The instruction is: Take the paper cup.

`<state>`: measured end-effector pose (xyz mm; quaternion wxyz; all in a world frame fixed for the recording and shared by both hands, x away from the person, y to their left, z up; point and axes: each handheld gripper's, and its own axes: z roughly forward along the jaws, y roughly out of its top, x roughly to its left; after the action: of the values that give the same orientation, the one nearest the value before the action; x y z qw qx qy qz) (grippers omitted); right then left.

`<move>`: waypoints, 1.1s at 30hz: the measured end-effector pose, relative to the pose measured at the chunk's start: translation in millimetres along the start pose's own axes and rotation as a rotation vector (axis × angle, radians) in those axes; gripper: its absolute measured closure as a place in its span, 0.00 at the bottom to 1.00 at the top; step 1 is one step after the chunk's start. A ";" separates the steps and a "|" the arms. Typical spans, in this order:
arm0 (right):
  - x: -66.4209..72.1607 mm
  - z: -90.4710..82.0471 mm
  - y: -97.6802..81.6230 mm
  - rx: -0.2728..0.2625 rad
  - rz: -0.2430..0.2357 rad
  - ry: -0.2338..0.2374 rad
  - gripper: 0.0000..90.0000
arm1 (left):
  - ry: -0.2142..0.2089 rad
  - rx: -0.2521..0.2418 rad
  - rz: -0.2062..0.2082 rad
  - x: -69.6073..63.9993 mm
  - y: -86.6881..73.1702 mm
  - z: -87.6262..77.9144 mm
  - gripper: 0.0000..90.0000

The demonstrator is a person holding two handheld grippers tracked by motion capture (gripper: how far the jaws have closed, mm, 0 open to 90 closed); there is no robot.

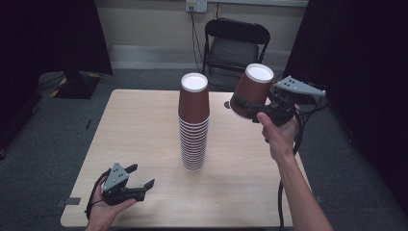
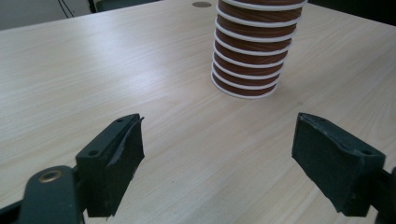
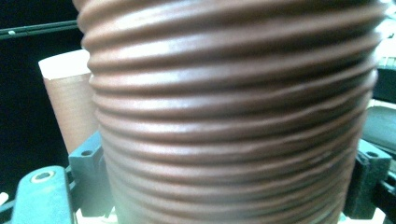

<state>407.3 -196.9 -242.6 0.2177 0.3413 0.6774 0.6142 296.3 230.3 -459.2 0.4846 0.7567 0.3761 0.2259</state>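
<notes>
Right hand-held gripper clamped on inverted brown cup, aloft at 2 o'clock of cup stack. Left hand-held gripper spread wide, low over bench at 7 o'clock.

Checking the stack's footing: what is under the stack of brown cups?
The stack of brown cups stands upside down on the bare wooden table. Anything inside it is hidden.

Nothing readable is showing anywhere: no words, brands, numbers or signs are appearing on the cups, the claws or the tabletop.
</notes>
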 end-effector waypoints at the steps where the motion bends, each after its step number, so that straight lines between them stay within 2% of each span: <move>1: -0.4 -0.6 -3.2 0.009 0.007 -0.002 0.15 | -0.009 0.008 -0.016 0.0 0.2 -0.3 0.18; 2: -1.1 -0.9 -6.4 0.014 0.007 -0.005 0.15 | -0.021 0.008 -0.030 -0.1 -0.3 0.2 0.18; 8: -1.4 -2.2 -23.6 0.037 0.025 -0.011 0.15 | -0.014 -0.004 -0.014 -1.4 -0.9 0.8 0.20; 10: -0.8 -3.3 -34.8 0.050 0.038 -0.015 0.15 | -0.012 -0.005 -0.010 -1.9 -0.5 1.1 0.20; 18: 0.4 -5.3 -58.6 0.075 0.065 0.000 0.15 | -0.019 -0.009 -0.017 -4.4 0.7 2.9 0.19; 22: 1.5 -6.9 -68.6 0.087 0.084 0.013 0.15 | -0.030 0.002 -0.090 -4.8 2.2 4.3 0.18; 24: 2.2 -8.3 -73.1 0.090 0.092 0.018 0.15 | -0.035 -0.001 -0.096 -4.6 3.4 4.2 0.20; 30: 4.5 -11.4 -85.4 0.100 0.131 0.030 0.15 | -0.005 -0.028 -0.022 -8.1 15.1 3.0 0.19; 33: 5.5 -12.2 -91.5 0.113 0.147 0.042 0.16 | -0.011 -0.031 0.017 -14.2 21.2 6.6 0.19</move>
<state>377.1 -202.4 -329.9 0.1384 0.3889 0.6886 0.5961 299.7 210.2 -442.6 0.4964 0.7534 0.3634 0.2320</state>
